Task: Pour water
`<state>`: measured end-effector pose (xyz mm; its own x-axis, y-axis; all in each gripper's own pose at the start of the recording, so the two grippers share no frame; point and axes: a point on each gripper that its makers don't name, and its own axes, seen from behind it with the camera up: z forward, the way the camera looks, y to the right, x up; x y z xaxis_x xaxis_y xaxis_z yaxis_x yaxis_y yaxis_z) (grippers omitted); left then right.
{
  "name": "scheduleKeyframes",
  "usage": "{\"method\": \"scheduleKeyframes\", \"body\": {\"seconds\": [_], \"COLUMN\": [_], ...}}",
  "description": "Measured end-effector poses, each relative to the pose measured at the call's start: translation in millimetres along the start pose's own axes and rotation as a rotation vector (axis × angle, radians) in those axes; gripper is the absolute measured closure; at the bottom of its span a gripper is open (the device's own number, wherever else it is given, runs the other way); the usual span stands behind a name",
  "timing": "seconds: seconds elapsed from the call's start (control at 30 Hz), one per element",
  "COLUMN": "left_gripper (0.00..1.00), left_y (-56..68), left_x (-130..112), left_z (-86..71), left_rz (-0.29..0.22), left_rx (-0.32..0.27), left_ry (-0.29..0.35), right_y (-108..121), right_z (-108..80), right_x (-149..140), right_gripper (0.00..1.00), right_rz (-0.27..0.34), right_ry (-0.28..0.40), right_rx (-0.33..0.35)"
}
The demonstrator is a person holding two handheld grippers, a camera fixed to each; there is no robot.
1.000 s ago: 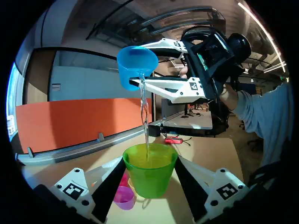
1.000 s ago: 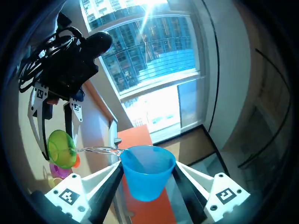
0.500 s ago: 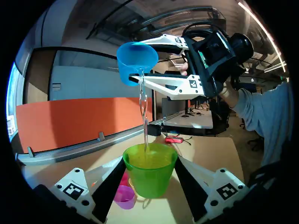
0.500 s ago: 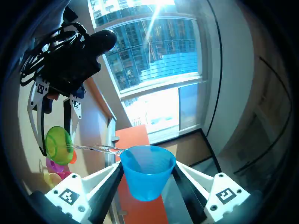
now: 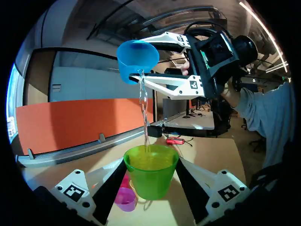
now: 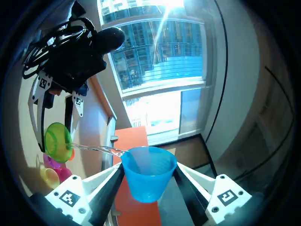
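Note:
In the left gripper view my left gripper [image 5: 151,177] is shut on a green cup [image 5: 151,171], held upright above the table and holding yellowish water. High above it my right gripper [image 5: 136,59] is shut on a tilted blue cup [image 5: 136,60]. A thin stream of water [image 5: 143,113] falls from the blue cup's rim into the green one. In the right gripper view the blue cup [image 6: 148,177] sits between my right gripper [image 6: 148,180] fingers, the water stream [image 6: 94,148] runs left to the green cup [image 6: 57,142], and the left gripper [image 6: 56,141] holds that cup.
Small pink and orange cups [image 5: 125,199] stand on the wooden table [image 5: 210,150] under the green cup; they show as [image 6: 52,171] in the right gripper view. A red object [image 5: 174,141] lies farther back. An orange panel [image 5: 75,120] runs along the table's far edge. A person's sleeve [image 5: 271,116] is at right.
The blue cup has risen slightly and tipped a little more. The stream keeps falling into the green cup, which has not moved.

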<state>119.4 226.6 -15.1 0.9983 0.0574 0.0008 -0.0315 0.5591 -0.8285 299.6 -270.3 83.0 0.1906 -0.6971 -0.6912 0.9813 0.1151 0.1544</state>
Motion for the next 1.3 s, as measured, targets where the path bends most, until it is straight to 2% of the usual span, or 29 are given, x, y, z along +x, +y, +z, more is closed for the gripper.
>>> {"method": "scheduleKeyframes", "body": {"seconds": [0.7,1.3], "left_gripper": [0.13,0.13], "left_y": [1.3,-0.1], "left_x": [2.3,1.4], "left_z": [0.0,2.6], "left_rz": [-0.001,-0.005], "left_rx": [0.001,0.005], "left_ry": [0.006,0.005], "right_y": [4.3,7.5], "right_z": [2.5,2.1], "right_x": [1.9,6.8], "right_gripper": [0.09,0.10], "right_rz": [-0.117,-0.253], "right_ry": [0.001,-0.003], "right_rx": [0.001,-0.003]}}
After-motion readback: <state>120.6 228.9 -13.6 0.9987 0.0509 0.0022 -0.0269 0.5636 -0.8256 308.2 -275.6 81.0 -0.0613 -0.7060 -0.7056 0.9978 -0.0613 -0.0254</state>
